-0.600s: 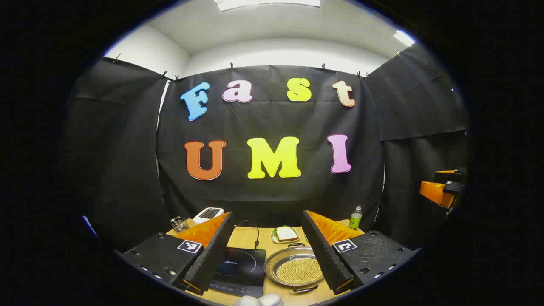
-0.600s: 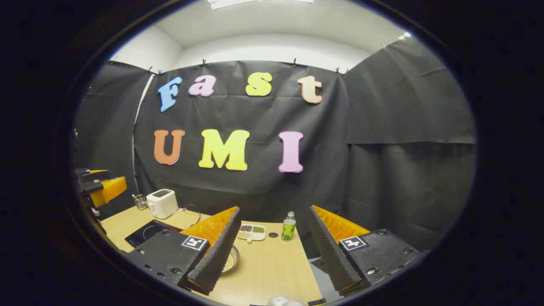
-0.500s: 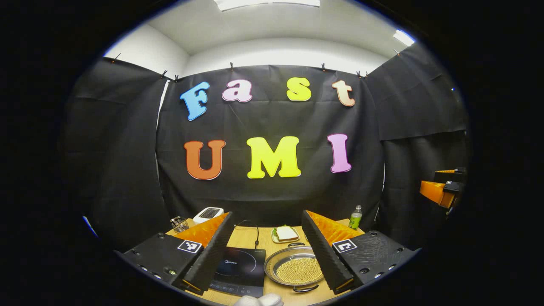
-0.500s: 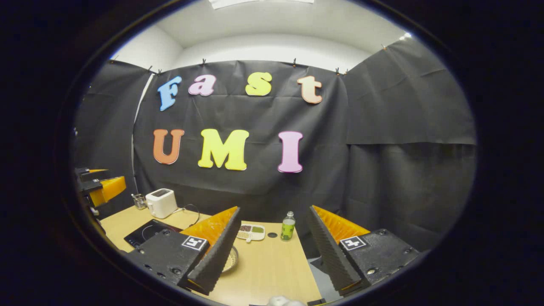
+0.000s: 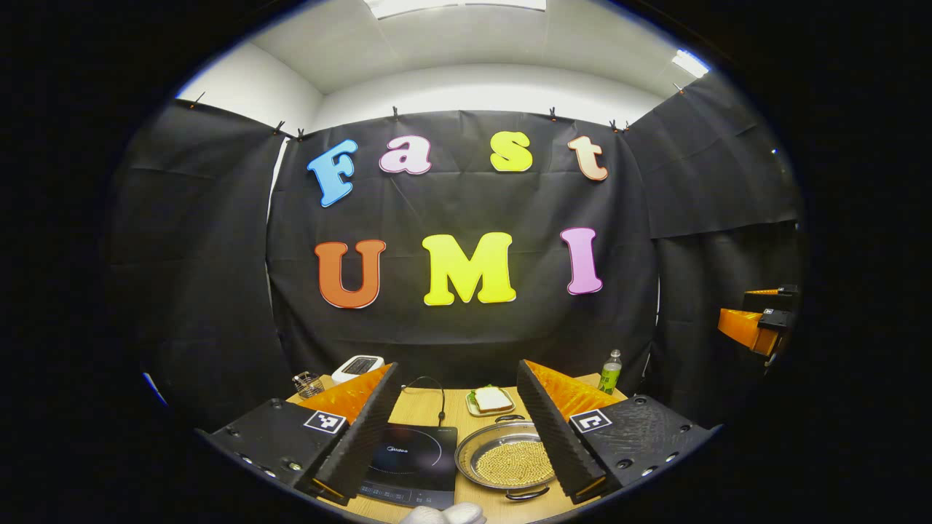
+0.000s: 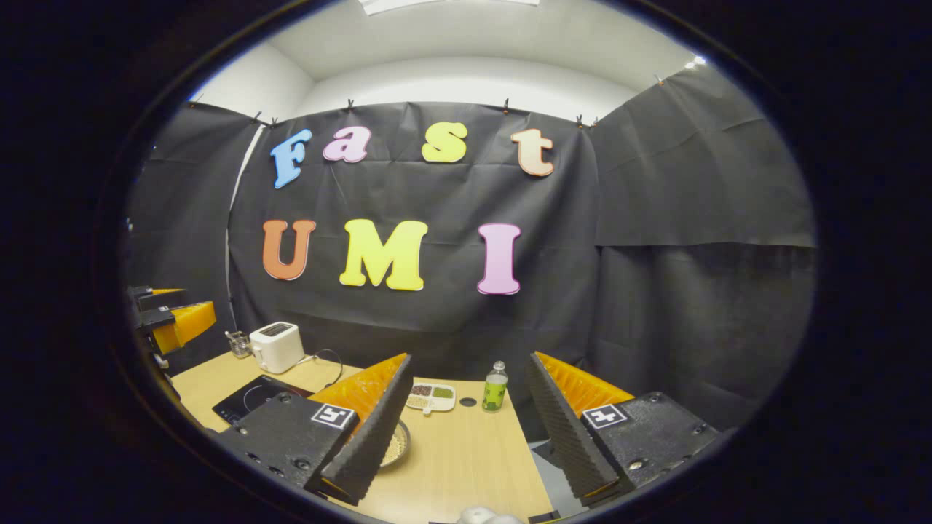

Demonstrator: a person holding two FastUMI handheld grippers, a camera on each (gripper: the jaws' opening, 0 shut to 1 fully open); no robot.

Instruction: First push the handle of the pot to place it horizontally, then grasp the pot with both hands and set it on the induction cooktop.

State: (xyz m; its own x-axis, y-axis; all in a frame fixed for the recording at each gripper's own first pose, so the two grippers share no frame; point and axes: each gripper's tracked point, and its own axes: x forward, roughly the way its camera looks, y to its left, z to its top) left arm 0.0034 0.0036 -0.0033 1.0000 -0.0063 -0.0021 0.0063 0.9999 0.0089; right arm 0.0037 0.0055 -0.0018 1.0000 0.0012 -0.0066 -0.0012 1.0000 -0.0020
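Nothing is yet done: the pot (image 5: 506, 462) sits on the table (image 6: 459, 455) at 3 o'clock of the induction cooktop (image 5: 411, 462), untouched. Both grippers' jaws are held wide open, empty.

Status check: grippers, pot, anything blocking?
Left gripper and right gripper open, above table. Pot on table beside cooktop, handles near and far, not horizontal. Nothing between pot and cooktop.

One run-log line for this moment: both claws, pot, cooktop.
left claw open, raised, empty | right claw open, raised, empty | round steel two-handled pot on wooden table, beside black induction cooktop | pot not yet touched
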